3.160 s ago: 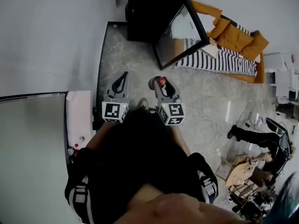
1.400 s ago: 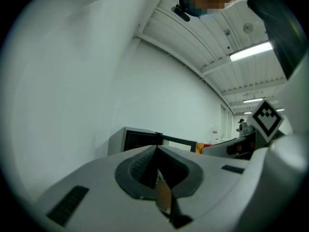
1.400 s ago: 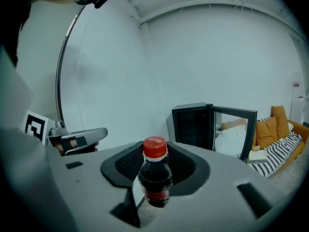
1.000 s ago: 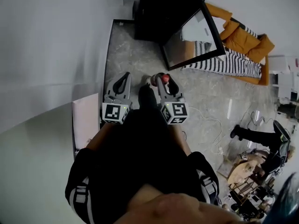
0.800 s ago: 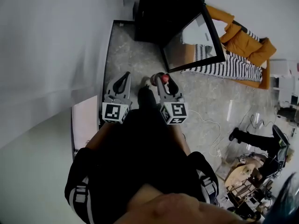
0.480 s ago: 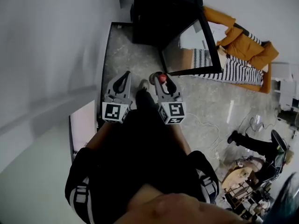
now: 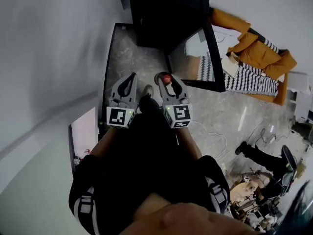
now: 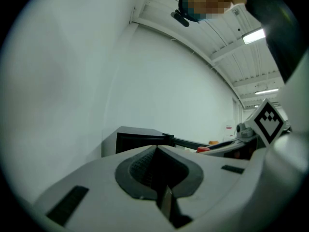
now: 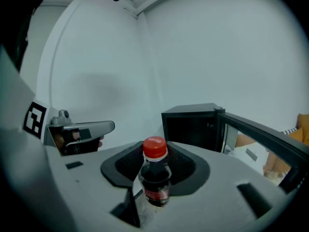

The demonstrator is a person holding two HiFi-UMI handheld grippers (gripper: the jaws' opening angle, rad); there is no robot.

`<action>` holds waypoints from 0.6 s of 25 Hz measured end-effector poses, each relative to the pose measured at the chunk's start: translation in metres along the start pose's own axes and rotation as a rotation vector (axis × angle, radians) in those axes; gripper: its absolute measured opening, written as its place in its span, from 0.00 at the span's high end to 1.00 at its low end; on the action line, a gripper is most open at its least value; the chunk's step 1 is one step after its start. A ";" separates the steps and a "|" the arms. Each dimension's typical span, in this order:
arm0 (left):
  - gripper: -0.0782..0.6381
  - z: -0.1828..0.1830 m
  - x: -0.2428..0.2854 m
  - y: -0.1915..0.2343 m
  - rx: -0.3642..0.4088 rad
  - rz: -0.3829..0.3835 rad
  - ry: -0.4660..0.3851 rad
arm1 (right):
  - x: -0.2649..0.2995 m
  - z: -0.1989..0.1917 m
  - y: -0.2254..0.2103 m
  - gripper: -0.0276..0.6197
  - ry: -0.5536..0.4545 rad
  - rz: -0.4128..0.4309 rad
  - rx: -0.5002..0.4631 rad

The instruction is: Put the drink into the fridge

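The drink is a small dark bottle with a red cap, standing upright between the jaws of my right gripper, which is shut on it. The black fridge stands on the floor ahead, against the wall, its glass door swung open to the right. In the right gripper view the fridge's dark inside lies just beyond the bottle. My left gripper hangs beside the right one, shut with nothing in it; its tips meet.
A white wall runs along the left. An orange and striped bedding pile lies right of the fridge door. A white cable trails on the stone floor. A white cabinet is at lower left; a person's legs and clutter sit at lower right.
Both grippers have travelled across the floor toward the fridge, whose open door now sits right beside them. The bottle stays in the right gripper; the left stays shut.
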State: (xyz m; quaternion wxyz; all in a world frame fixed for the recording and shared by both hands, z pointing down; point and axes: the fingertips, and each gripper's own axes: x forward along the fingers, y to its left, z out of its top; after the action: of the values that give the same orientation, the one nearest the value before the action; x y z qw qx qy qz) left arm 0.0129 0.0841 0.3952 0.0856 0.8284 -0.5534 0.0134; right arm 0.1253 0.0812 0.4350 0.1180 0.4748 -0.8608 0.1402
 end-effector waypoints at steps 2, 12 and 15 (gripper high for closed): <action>0.88 0.002 0.010 -0.002 0.001 0.011 0.000 | 0.006 0.002 -0.010 0.74 -0.002 0.011 -0.002; 0.88 -0.004 0.031 -0.007 0.025 0.016 0.040 | 0.027 0.001 -0.038 0.74 0.004 0.027 0.015; 0.88 -0.005 0.038 -0.005 0.037 0.004 0.053 | 0.034 0.001 -0.042 0.74 0.008 0.022 0.019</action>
State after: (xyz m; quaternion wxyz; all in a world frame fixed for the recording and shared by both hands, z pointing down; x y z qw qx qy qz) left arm 0.0331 0.0520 0.4039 0.0849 0.8282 -0.5521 0.0459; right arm 0.1429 0.0330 0.4513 0.1155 0.4659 -0.8641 0.1515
